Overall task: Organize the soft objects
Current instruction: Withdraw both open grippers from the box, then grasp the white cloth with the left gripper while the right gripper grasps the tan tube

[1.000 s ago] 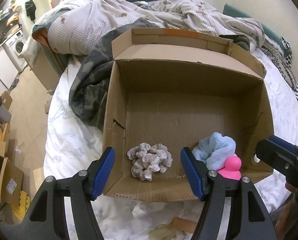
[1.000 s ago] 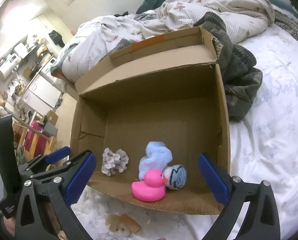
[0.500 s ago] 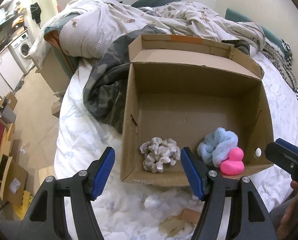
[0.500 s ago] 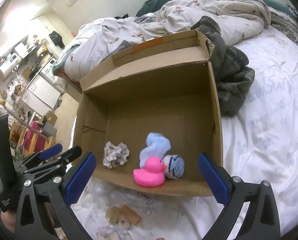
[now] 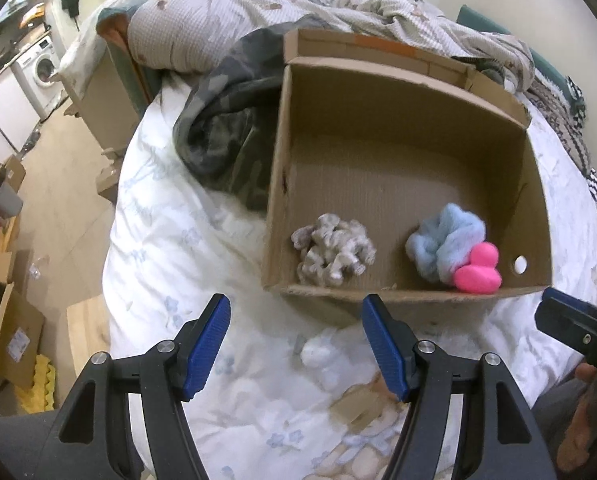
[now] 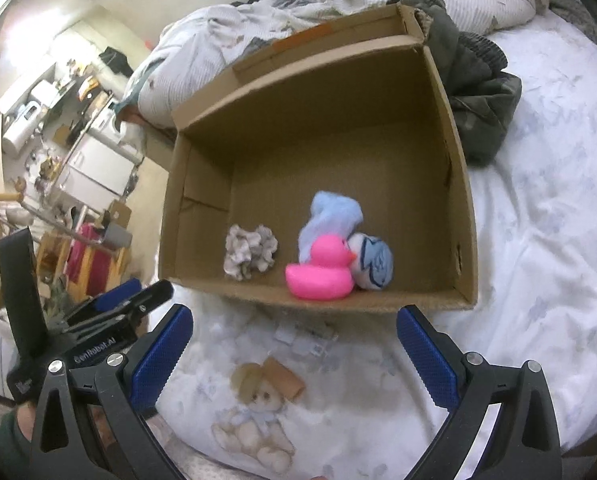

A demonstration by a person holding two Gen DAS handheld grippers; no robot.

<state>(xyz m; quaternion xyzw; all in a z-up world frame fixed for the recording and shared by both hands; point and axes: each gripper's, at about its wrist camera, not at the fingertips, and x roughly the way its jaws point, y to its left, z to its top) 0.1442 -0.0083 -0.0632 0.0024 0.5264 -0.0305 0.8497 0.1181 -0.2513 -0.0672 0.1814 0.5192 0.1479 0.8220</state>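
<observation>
An open cardboard box point(image 5: 274, 216) point(image 6: 464, 208) lies on the bed. Inside it, along its near wall, are a grey-white fluffy scrunchie point(image 5: 332, 254) point(image 6: 249, 252), a light blue fluffy cloth point(image 5: 444, 244) point(image 6: 332, 218), a pink rubber duck point(image 5: 478, 270) point(image 6: 322, 270) and a white-blue ball point(image 6: 372, 266). My left gripper point(image 5: 296, 344) is open and empty, over the sheet in front of the box. My right gripper point(image 6: 292, 354) is open and empty, also in front of the box; it shows at the right edge of the left wrist view point(image 5: 574, 326).
The white printed bedsheet point(image 6: 538, 240) has a teddy bear print point(image 6: 258, 420) in front of the box. A dark camouflage garment point(image 5: 222, 136) point(image 6: 478, 92) lies against the box's side. A rumpled duvet point(image 5: 258, 12) sits behind. The floor with cartons point(image 5: 6, 328) is left of the bed.
Both grippers have drawn back from the box toward me, so the box looks smaller and more of the sheet shows. Both stay open. The objects in the box have not moved.
</observation>
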